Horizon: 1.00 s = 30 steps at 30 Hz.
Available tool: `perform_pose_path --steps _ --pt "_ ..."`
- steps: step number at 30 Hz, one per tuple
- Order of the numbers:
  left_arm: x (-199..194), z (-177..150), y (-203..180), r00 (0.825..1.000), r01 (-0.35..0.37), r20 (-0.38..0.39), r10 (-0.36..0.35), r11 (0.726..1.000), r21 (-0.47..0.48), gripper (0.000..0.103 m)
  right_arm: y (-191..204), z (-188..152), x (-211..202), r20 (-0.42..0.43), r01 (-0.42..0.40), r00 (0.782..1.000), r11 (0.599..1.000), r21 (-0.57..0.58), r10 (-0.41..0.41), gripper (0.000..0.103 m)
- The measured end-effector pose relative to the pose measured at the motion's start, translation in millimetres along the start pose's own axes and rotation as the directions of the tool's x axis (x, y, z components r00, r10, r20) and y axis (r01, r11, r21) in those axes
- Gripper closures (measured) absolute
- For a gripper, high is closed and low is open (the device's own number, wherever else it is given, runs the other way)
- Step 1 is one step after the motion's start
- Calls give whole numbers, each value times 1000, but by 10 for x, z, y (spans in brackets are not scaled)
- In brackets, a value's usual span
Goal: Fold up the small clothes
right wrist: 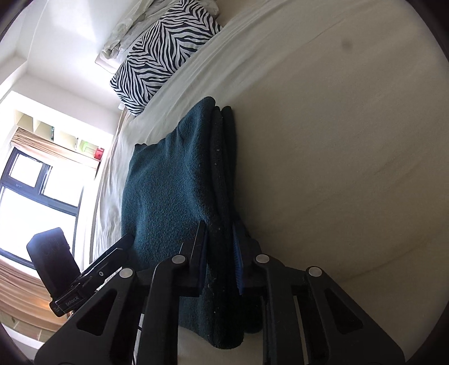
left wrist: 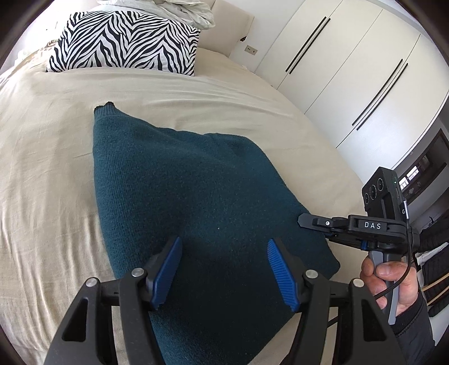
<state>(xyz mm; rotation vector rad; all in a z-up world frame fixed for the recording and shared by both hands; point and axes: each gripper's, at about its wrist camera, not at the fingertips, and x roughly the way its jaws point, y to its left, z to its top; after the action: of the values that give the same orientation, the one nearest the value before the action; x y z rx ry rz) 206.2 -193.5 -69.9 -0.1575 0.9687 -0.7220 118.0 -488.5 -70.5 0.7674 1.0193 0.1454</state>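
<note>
Cream bed sheet (left wrist: pixel 50 146) under teal sweater (left wrist: pixel 196 196), white wardrobe (left wrist: pixel 350 70) beyond

Bed (left wrist: pixel 56 140) open around sweater (left wrist: pixel 182 182) — zebra pillow (left wrist: pixel 126 42) at head.

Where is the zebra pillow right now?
The zebra pillow sits at the bed's far end, beyond the teal sweater, upper left in the left wrist view.

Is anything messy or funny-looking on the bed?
Mostly tidy. The teal sweater is folded, but one corner pokes out at its far end, and its stacked edges look uneven where the right gripper pinches them. Crumpled bedding is heaped behind the zebra pillow.
</note>
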Motion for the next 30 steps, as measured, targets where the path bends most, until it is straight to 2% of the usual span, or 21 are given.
perform_pose_path --steps 2,6,8,9,10,12,14,16,18,20,24,26,27,30 --pt "17 -8 12 1000 1 1 -1 1000 -2 38 15 -4 -13 15 -4 1000 1000 5 4 88" --pt "152 -27 56 1000 17 -17 -17 1000 8 38 -241 -41 119 16 -18 1000 999 39 17 89" --pt "110 10 61 999 31 -19 -31 1000 -5 38 -351 -31 159 -4 -72 997 995 62 72 88" --pt "53 42 61 999 38 -15 -38 999 -12 38 -363 -20 130 -13 -82 996 994 75 84 87" --pt "-16 89 72 999 39 -5 -39 999 -19 39 -349 -8 86 -19 -68 997 995 79 70 79" --pt "-166 219 95 998 38 49 -36 999 -33 39 -285 30 -79 7 -42 999 997 68 41 76" --pt "-195 415 126 997 -4 78 4 1000 -12 39 -188 139 -284 66 -26 998 998 49 23 76" --pt "-47 609 177 997 -50 51 49 999 11 39 -49 294 -384 99 -69 993 997 20 67 76" --pt "180 732 281 996 -94 8 94 995 14 39 158 453 -296 74 -110 991 994 -18 111 76" --pt "461 772 412 991 -111 -70 110 994 -3 40 341 600 -85 29 -142 989 989 -51 143 76" --pt "723 746 492 985 -141 -97 142 990 17 38 505 836 465 -48 -103 994 994 -38 101 76" --pt "758 762 507 984 -137 -113 137 991 6 38 400 906 710 -71 -24 997 999 -26 23 77" --pt "786 767 521 983 -137 -124 138 990 10 37 319 929 808 -70 -24 997 1000 -18 22 77" --pt "829 769 524 981 -137 -132 140 990 28 37 149 952 839 -46 -79 996 997 12 79 88"
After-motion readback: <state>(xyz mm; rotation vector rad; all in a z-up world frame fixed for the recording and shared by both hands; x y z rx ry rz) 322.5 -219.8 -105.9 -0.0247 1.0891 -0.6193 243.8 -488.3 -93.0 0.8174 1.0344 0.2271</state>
